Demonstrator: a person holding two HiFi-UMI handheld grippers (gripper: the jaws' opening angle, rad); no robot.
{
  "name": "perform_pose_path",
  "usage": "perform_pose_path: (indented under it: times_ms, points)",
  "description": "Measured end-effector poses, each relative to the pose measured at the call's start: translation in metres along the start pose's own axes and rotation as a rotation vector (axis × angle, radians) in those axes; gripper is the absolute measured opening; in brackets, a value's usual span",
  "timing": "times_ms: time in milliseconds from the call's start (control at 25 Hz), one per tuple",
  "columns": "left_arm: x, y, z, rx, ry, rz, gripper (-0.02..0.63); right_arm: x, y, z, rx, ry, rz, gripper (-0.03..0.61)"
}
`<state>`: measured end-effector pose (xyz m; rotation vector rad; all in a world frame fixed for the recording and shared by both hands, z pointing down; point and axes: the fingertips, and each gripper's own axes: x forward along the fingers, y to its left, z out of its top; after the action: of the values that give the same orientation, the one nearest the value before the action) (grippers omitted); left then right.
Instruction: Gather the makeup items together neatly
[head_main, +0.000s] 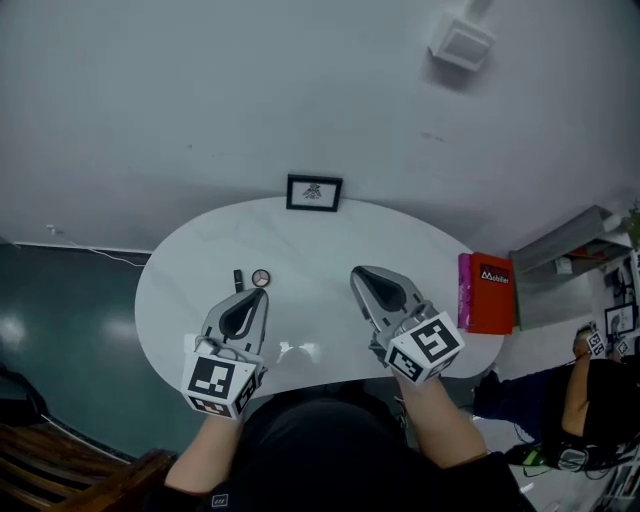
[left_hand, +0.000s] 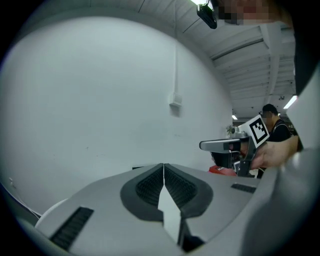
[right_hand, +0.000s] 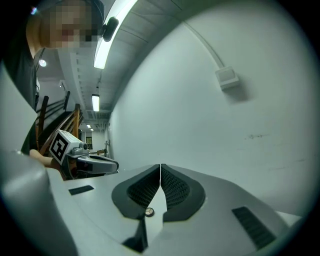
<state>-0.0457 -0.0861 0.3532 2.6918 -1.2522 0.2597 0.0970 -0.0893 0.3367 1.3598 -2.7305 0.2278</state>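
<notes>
Both of my tools are empty. The left gripper (left_hand: 163, 165) has its jaws pressed together with nothing between them, and the right gripper (right_hand: 160, 166) is the same, ribbed pads meeting on air. Both hang over the near half of the white oval table (head_main: 330, 235).

The 2 makeup items lie just beyond the left gripper's tip: a small black tube (head_main: 238, 280) and a small round compact with a reddish rim (head_main: 261, 278), side by side and close, though I cannot tell if they touch. A black-framed picture (head_main: 314, 193) stands at the far edge and a red box (head_main: 490, 293) at the right edge, both well apart from them.

I judge the gathering nearly done, with only a tidy-up left. For that I would keep the left jaws closed as a blunt pusher, come in low and slowly, and nudge the tube against the compact, since both should slide easily on that smooth top.
</notes>
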Motion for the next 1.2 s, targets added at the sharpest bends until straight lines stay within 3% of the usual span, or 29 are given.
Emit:
perform_pose_path:
  times_ms: [240,600,800,1080,1200]
  points:
    - [0.056,-0.07,0.01,0.003,-0.001,-0.026,0.017,-0.068,-0.08,-0.015,0.047,0.012,-0.047,0.037]
    - [0.116,-0.148,0.005,-0.018,0.03,0.029,0.017,-0.133,-0.164,-0.046,0.088,0.057,-0.013,0.038]
    - [0.133,-0.169,0.005,-0.011,0.054,0.025,0.017,-0.142,-0.18,-0.073,0.135,0.098,0.006,0.04]
    - [0.143,-0.166,-0.011,-0.03,0.079,0.03,0.017,-0.119,-0.172,-0.119,0.148,0.189,0.056,0.046]
    - [0.145,-0.164,-0.022,-0.041,0.1,0.022,0.017,-0.112,-0.174,-0.138,0.159,0.219,0.056,0.086]
